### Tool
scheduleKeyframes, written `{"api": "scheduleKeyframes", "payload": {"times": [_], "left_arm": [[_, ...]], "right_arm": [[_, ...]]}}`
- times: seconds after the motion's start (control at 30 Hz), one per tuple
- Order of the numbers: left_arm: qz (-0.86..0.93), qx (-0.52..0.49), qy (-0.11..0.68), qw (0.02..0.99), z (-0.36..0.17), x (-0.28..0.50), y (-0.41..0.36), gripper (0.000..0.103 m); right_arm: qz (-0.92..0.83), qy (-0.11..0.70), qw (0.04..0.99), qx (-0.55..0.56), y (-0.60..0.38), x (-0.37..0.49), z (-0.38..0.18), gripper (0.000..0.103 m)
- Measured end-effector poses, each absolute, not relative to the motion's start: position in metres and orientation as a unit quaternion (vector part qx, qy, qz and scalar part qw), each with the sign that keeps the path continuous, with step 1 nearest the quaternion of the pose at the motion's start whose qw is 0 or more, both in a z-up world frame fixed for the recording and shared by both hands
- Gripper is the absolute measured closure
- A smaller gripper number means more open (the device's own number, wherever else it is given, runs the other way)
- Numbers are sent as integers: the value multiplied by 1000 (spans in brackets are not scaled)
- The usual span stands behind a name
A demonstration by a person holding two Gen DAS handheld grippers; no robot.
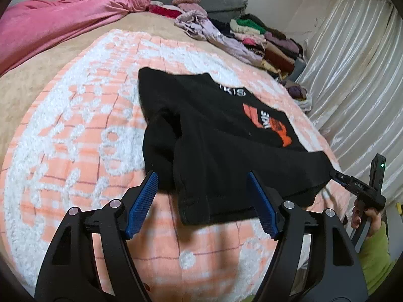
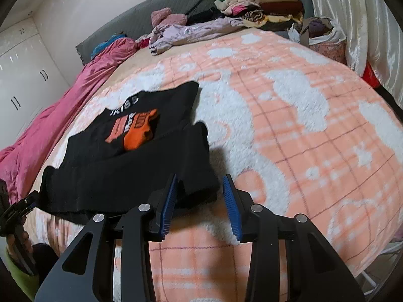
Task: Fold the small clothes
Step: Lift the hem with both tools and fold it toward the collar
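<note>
The black shirt (image 1: 214, 136) lies flat on the bed (image 1: 75, 130), stretching long away from both grippers. Its near edge sits just ahead of the left gripper (image 1: 202, 205), whose fingers are apart. The right gripper (image 2: 200, 207) is spread apart too, at the shirt's near corner.

Shirt (image 1: 214, 136) on blanket (image 1: 75, 125); clothes pile (image 1: 264, 40) behind, near curtain (image 1: 352, 63)

1. The bed (image 2: 314, 138) carries a peach-and-white blanket (image 1: 75, 130).
2. A black shirt (image 1: 214, 138) lies on the blanket just ahead of the left tool (image 1: 202, 201).
3. A pink quilt (image 1: 50, 25) and stacked clothes (image 2: 264, 2) lie far beyond.
</note>
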State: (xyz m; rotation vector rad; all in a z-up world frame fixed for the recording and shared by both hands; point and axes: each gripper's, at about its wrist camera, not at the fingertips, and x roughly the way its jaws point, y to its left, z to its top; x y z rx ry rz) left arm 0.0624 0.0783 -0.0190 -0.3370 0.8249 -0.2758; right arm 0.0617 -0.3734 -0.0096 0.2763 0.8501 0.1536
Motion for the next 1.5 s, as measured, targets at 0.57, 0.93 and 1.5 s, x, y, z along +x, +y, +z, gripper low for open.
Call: {"api": "scheduleKeyframes", "payload": {"times": [0.57,0.93,1.5], "left_arm": [[-116,-141,422,888,-32,68,65,97],[-124,-217,392,885,-4,85,89,98],[-82,-328,375,863,18,152,140,99]], "right_arm": [[76,401,904,129,-366,68,-15,90],[105,364,915,138,-365,84,14,94],[116,351,907,203,-355,200,39,94]]}}
